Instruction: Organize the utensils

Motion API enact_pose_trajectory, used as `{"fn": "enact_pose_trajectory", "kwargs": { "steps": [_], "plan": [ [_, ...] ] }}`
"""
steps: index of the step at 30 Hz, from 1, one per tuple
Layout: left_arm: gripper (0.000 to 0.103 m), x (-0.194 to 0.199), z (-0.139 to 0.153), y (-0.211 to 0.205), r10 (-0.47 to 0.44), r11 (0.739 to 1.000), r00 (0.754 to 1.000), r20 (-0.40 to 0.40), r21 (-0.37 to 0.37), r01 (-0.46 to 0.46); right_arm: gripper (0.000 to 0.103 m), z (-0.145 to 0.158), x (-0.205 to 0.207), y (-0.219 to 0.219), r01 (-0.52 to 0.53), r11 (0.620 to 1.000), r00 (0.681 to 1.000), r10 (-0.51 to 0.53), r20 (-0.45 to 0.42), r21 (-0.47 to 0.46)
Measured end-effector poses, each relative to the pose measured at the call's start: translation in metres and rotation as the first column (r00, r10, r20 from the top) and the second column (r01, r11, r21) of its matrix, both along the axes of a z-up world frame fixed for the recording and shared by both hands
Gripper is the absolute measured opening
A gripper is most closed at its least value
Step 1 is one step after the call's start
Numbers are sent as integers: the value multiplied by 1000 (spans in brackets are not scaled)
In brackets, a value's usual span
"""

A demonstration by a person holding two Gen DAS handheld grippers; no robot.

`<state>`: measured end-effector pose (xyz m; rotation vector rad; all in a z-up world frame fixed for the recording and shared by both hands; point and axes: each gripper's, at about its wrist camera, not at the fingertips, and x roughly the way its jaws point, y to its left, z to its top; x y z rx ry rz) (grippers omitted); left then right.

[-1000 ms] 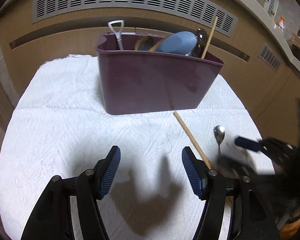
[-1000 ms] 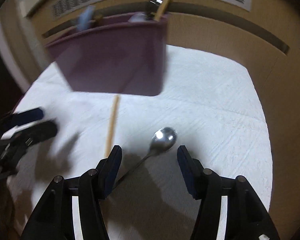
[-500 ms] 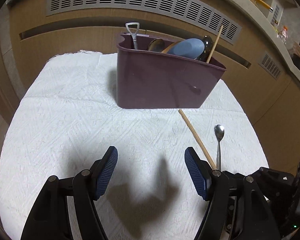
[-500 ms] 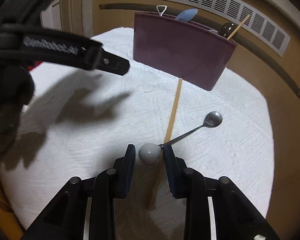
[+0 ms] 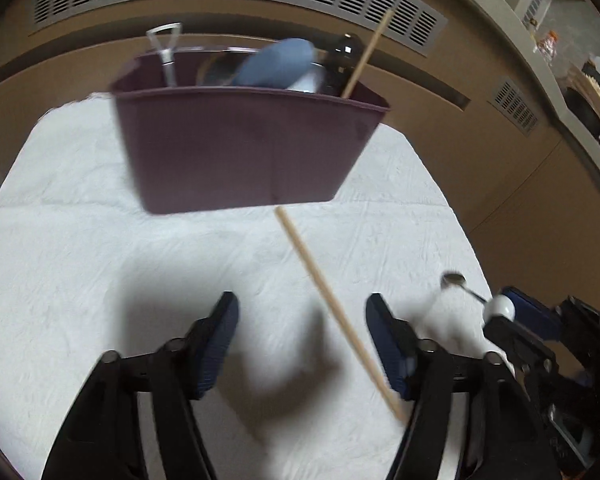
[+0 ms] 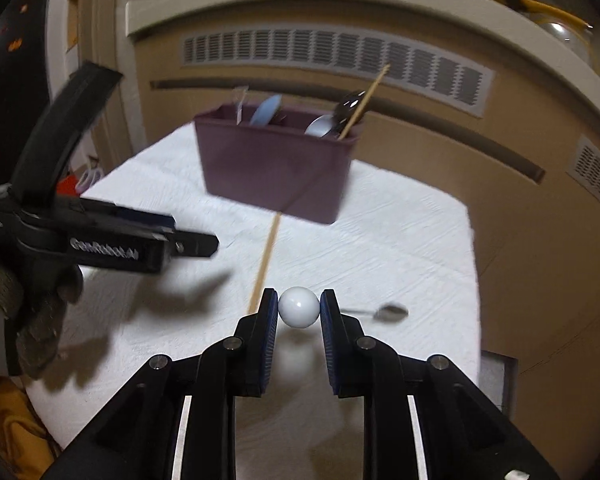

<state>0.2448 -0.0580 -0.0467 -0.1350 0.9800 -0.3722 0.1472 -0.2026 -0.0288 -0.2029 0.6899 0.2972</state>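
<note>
Small steel spoon w/ white ball end (image 6: 299, 307) pinched by closing right gripper (image 6: 299, 307), should be kept level toward maroon plastic bin (image 6: 274, 168); left gripper (image 5: 302, 344) closing, empty.

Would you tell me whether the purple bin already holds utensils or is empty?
Holding utensils: the purple bin has a chopstick, a blue spoon and other handles sticking up above its rim.

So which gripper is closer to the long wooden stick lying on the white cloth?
Left. The left gripper hangs right over the long wooden stick, jaws closing, not touching. The right gripper is off beside it, closing on a white ball-ended spoon.
</note>
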Motion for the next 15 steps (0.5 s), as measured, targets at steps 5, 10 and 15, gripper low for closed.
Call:
{"fn": "enact_pose_trajectory", "kwargs": {
  "steps": [5, 10, 15],
  "plan": [
    [32, 42, -12, -29, 58, 997, 992, -114, 57, -52, 20, -5, -2, -10, 8, 999, 1000, -8, 4, 33],
    [32, 68, -23, -44, 142, 981, 980, -138, 149, -121, 20, -8, -9, -13, 5, 998, 1000, -6, 12, 60],
    [23, 70, -26, -57, 134, 971, 987, -94, 210, -112, 20, -8, -12, -14, 6, 998, 1000, -7, 11, 66]
  ]
}}
